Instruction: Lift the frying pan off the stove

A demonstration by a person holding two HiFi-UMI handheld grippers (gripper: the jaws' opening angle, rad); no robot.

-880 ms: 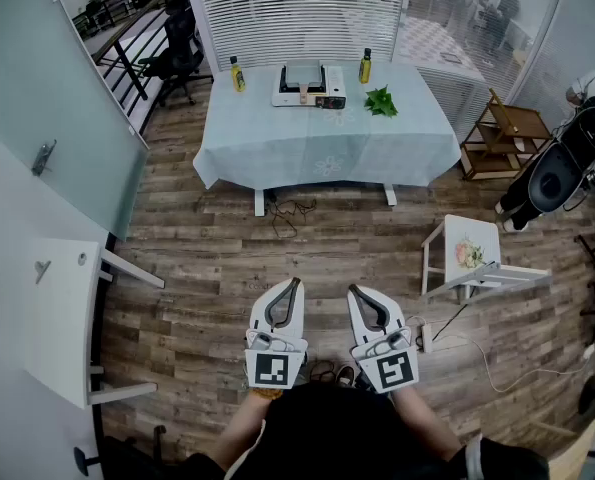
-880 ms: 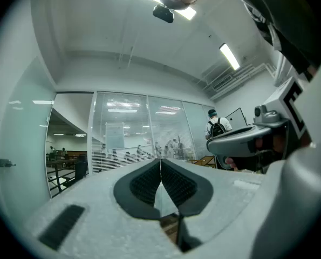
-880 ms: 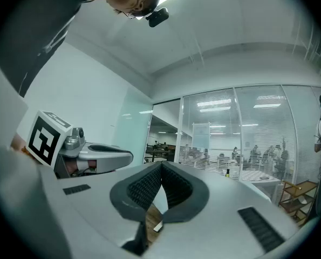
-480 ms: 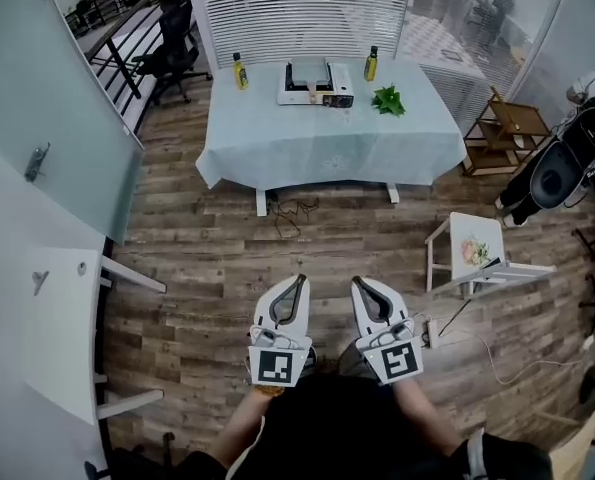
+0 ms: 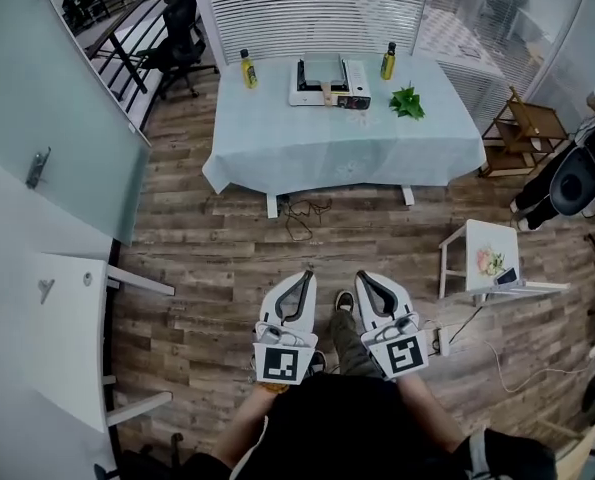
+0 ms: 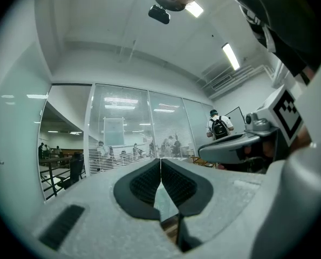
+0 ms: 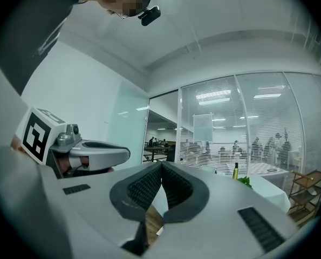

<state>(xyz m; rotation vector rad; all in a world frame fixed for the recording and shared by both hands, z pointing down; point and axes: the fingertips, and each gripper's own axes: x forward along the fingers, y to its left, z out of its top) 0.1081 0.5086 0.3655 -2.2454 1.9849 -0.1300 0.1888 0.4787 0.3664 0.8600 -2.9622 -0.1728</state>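
Note:
The frying pan (image 5: 322,69) is a grey shape on a white portable stove (image 5: 329,92), at the far middle of a table with a pale cloth (image 5: 347,148), several steps ahead of me. My left gripper (image 5: 305,275) and right gripper (image 5: 360,276) are held side by side low in front of my body, over the wooden floor and far from the table. Both point toward it, jaws together with nothing between them. In the left gripper view the left gripper (image 6: 161,162) shows its pads touching; the right gripper (image 7: 161,168) looks the same in its own view.
Two yellow bottles (image 5: 248,69) (image 5: 388,60) flank the stove, with a green leafy bunch (image 5: 408,101) to its right. A small white side table (image 5: 487,258) stands right of my path and a white desk (image 5: 62,338) to the left. Cables (image 5: 302,218) lie below the table. A wooden rack (image 5: 532,128) stands far right.
The view has advanced toward the table, which now sits slightly larger and further right. A foot has come into sight between the grippers. Both grippers stay shut and side by side.

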